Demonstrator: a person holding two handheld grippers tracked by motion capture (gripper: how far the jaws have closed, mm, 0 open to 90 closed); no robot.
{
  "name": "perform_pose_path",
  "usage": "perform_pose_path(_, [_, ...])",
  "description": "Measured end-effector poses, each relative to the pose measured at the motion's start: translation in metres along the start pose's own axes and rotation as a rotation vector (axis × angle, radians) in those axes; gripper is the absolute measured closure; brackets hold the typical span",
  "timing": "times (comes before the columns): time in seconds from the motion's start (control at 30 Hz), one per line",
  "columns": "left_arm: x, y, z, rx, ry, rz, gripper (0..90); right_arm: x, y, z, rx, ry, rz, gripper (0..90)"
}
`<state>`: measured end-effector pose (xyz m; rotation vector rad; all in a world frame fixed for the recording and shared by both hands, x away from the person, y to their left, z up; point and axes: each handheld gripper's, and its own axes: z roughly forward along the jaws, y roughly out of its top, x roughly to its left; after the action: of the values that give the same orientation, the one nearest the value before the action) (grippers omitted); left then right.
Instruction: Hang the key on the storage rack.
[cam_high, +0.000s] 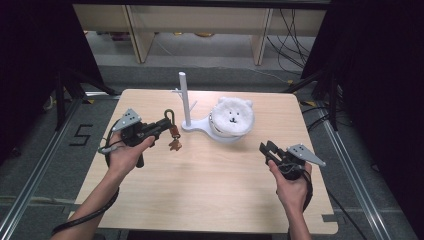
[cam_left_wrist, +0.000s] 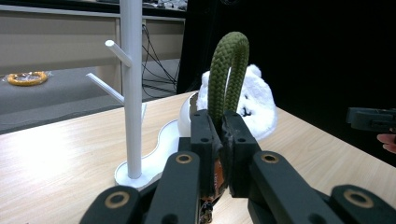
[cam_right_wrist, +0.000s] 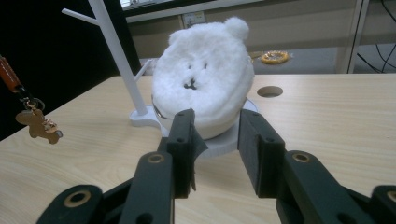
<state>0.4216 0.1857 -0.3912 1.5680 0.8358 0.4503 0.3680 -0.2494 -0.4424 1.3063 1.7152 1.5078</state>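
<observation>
Your left tongs (cam_high: 162, 123) are clenched on the green cord loop (cam_left_wrist: 227, 74) of a keychain (cam_high: 173, 134), holding it above the bench (cam_high: 210, 200) at about ten o'clock from the bench's middle. In the left gripper view the loop stands nearly upright out of the pinched jaws, its long axis running from six to twelve o'clock, with the bend at the top. In the high view the keychain's long axis also runs roughly from twelve to six o'clock: loop uppermost, an orange strap (cam_high: 174, 131) below the jaws, and a small bear-shaped charm (cam_right_wrist: 39, 125) hanging at the bottom end, clear of the wood. The white peg stand (cam_high: 185, 100) rises just beside the keychain at its three o'clock, upright on its curved base, with short pegs angling up from the post. A fluffy white bear-faced pouch (cam_high: 231, 117) rests on the base's wider end, at about three o'clock from the post, its face turned toward you. Your right tongs (cam_high: 266, 148) sit well apart at about four o'clock from the bench's middle, pointing toward eleven o'clock at the pouch; the jaws stand apart with nothing between them, released and gripping no object.
</observation>
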Motion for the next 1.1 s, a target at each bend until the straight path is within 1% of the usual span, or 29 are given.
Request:
perform_pose_path(0.03, [0.0,0.001,0.001,-0.001,0.006,-0.004,84.0,-0.001,-0.001,0.0,0.002,0.007,0.011,68.3])
perform_pose_path(0.07, [0.0,0.001,0.001,-0.001,0.006,-0.004,84.0,-0.001,-0.001,0.0,0.002,0.007,0.011,68.3])
perform_pose_path(0.13, [0.002,0.002,0.003,0.002,0.016,0.001,84.0,-0.001,-0.003,-0.003,0.027,-0.022,0.041,66.7])
perform_pose_path(0.17, [0.002,0.002,0.003,0.002,0.016,0.001,84.0,-0.001,-0.003,-0.003,0.027,-0.022,0.041,66.7])
perform_pose_path(0.2, [0.003,0.002,0.003,0.001,0.022,0.001,84.0,-0.002,-0.005,-0.003,0.03,-0.038,0.009,62.9])
perform_pose_path(0.23, [0.006,0.002,0.005,0.007,0.037,0.007,84.0,-0.001,-0.007,-0.003,0.023,-0.056,0.012,61.5])
perform_pose_path(0.27, [0.006,0.002,0.005,0.007,0.037,0.007,84.0,-0.001,-0.007,-0.003,0.023,-0.056,0.012,61.5])
perform_pose_path(0.3, [0.007,0.002,0.006,0.007,0.044,0.006,84.0,-0.002,-0.009,-0.003,0.031,-0.051,-0.005,59.2])
perform_pose_path(0.33, [0.008,0.002,0.006,0.008,0.05,0.007,84.0,-0.002,-0.009,-0.003,0.031,-0.051,-0.005,59.2])
perform_pose_path(0.37, [0.009,0.002,0.007,0.011,0.058,0.006,84.0,-0.001,-0.011,-0.002,0.033,-0.063,0.006,58.8])
perform_pose_path(0.4, [0.011,0.003,0.009,0.014,0.072,0.007,84.0,-0.002,-0.013,-0.001,0.029,-0.066,-0.013,58.1])
perform_pose_path(0.43, [0.013,0.003,0.01,0.017,0.078,0.006,84.0,-0.002,-0.014,-0.002,0.041,-0.062,-0.013,57.8])
perform_pose_path(0.47, [0.013,0.003,0.01,0.017,0.078,0.006,84.1,-0.002,-0.014,-0.002,0.041,-0.062,-0.013,57.8])
perform_pose_path(0.5, [0.015,0.003,0.012,0.02,0.087,0.003,84.0,-0.002,-0.016,0.0,0.042,-0.048,-0.01,57.1])
perform_pose_path(0.53, [0.016,0.003,0.013,0.018,0.093,-0.001,84.0,-0.001,-0.016,-0.001,0.051,-0.067,-0.021,57.0])
perform_pose_path(0.57, [0.017,0.003,0.014,0.02,0.095,0.0,84.0,-0.001,-0.017,0.0,0.044,-0.055,-0.016,56.8])
perform_pose_path(0.6, [0.018,0.003,0.016,0.019,0.096,-0.003,84.0,0.0,-0.017,0.0,0.046,-0.06,-0.014,56.6])
perform_pose_path(0.63, [0.019,0.004,0.017,0.019,0.099,-0.002,84.0,0.004,-0.018,0.0,0.059,-0.067,0.022,56.3])
perform_pose_path(0.67, [0.019,0.004,0.017,0.019,0.099,-0.002,84.1,0.004,-0.018,0.0,0.059,-0.067,0.022,56.3])
perform_pose_path(0.7, [0.021,0.005,0.019,0.017,0.105,0.0,84.0,-0.001,-0.018,0.002,0.045,-0.056,-0.033,56.0])
perform_pose_path(0.8, [0.024,0.007,0.022,0.017,0.113,-0.002,84.1,0.0,-0.018,0.002,0.044,-0.056,-0.031,56.0])
perform_pose_path(0.83, [0.027,0.009,0.025,0.021,0.121,-0.001,84.0,0.003,-0.019,0.002,0.044,-0.056,-0.001,55.8])
perform_pose_path(0.87, [0.027,0.009,0.025,0.021,0.121,-0.001,84.0,0.003,-0.019,0.002,0.044,-0.056,-0.001,55.8])
perform_pose_path(0.9, [0.028,0.009,0.027,0.023,0.123,0.0,84.0,0.004,-0.019,0.001,0.056,-0.061,0.012,55.7])
perform_pose_path(0.97, [0.032,0.013,0.033,0.024,0.122,0.013,84.0,0.005,-0.02,0.002,0.057,-0.062,0.015,55.6])
perform_pose_path(1.0, [0.034,0.014,0.035,0.025,0.124,0.017,84.0,0.001,-0.02,0.003,0.054,-0.047,-0.017,55.4])
perform_pose_path(1.03, [0.034,0.014,0.035,0.025,0.124,0.017,84.0,0.0,-0.021,0.003,0.046,-0.046,-0.028,55.4])
perform_pose_path(1.07, [0.037,0.017,0.039,0.026,0.125,0.008,84.0,0.002,-0.022,0.003,0.051,-0.058,-0.01,55.3])
perform_pose_path(1.1, [0.039,0.018,0.041,0.027,0.128,0.006,84.0,0.002,-0.022,0.003,0.044,-0.058,-0.014,55.3])
